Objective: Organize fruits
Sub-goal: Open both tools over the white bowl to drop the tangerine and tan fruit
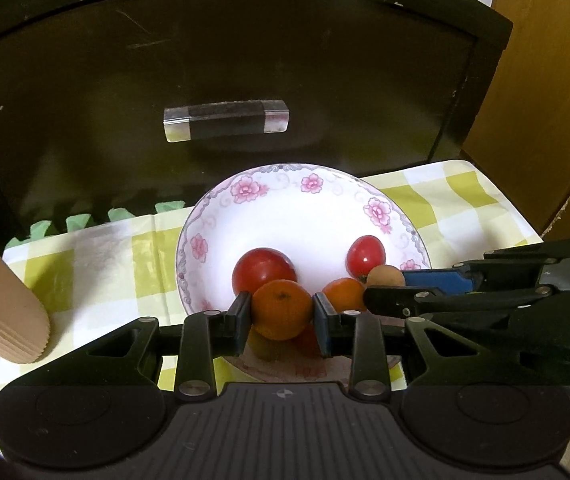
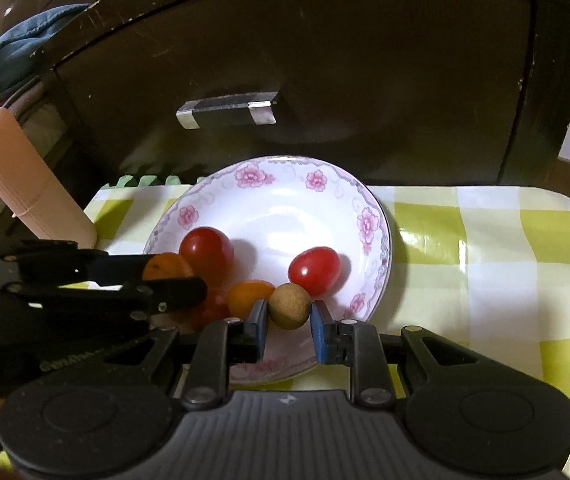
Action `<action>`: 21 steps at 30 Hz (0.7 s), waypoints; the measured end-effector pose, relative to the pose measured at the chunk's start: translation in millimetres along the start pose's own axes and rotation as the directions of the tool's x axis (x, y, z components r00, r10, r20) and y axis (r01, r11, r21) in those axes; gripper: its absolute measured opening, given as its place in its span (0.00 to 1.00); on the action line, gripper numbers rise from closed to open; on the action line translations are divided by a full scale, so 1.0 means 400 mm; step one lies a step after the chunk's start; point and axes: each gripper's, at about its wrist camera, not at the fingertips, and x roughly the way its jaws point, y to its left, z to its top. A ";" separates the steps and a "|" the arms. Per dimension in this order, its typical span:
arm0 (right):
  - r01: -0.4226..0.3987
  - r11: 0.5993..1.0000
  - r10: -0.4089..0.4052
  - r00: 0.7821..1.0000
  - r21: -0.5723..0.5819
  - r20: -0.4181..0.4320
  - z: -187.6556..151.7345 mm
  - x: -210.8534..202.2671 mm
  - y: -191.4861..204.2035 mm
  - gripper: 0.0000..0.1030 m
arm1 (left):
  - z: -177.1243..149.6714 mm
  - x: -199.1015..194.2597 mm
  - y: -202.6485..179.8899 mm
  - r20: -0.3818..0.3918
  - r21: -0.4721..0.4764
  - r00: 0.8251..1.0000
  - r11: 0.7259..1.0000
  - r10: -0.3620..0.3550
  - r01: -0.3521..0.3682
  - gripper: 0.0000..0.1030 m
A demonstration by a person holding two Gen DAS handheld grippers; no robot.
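Left claw (image 1: 282, 317) is clenched on an orange (image 1: 281, 309); both pads are seen pressed against its sides, and the fruit is held over the near part of the plate (image 1: 305, 208).

Right claw (image 2: 288, 322) is clenched on a small tan-brown ball-shaped fruit (image 2: 289, 306) (rough skin, type cannot be told), also held over the near part of the plate (image 2: 285, 184).

Lying in the plate: a larger red tomato (image 1: 263, 270) at left, just behind the held orange, and a smaller red tomato (image 1: 366, 255) at right. A second orange fruit (image 1: 343, 292) is seen between the two claws, close to the tan fruit (image 1: 385, 276); whether they touch cannot be told.

From the left wrist view the right claw (image 1: 381, 288) is seen entering from the right side. From the right wrist view the left claw (image 2: 177, 276) is seen entering from the left, with the orange (image 2: 165, 266) partly hidden behind its fingers.

The plate (white, pink flower rim) is set on a surface covered by a green-and-white checked cloth (image 2: 485, 248). A dark drawer front with a clear handle (image 1: 225, 120) stands right behind. A ribbed beige cylinder (image 1: 1, 304) lies to the left of the plate.
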 end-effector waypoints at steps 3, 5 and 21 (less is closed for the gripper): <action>0.010 1.000 -0.010 1.000 0.001 0.013 0.006 0.003 -0.003 0.22 | 0.007 0.008 0.003 0.003 -0.016 1.000 1.000 -0.003 0.003 0.38; 0.009 1.000 -0.009 1.000 0.012 0.019 0.011 0.006 -0.010 0.22 | 0.012 0.010 0.000 0.014 -0.009 1.000 1.000 0.005 -0.005 0.38; 0.033 0.994 -0.035 0.999 0.102 0.022 0.044 0.034 -0.040 0.22 | 0.058 0.040 0.000 0.046 -0.015 0.998 0.999 0.036 -0.035 0.48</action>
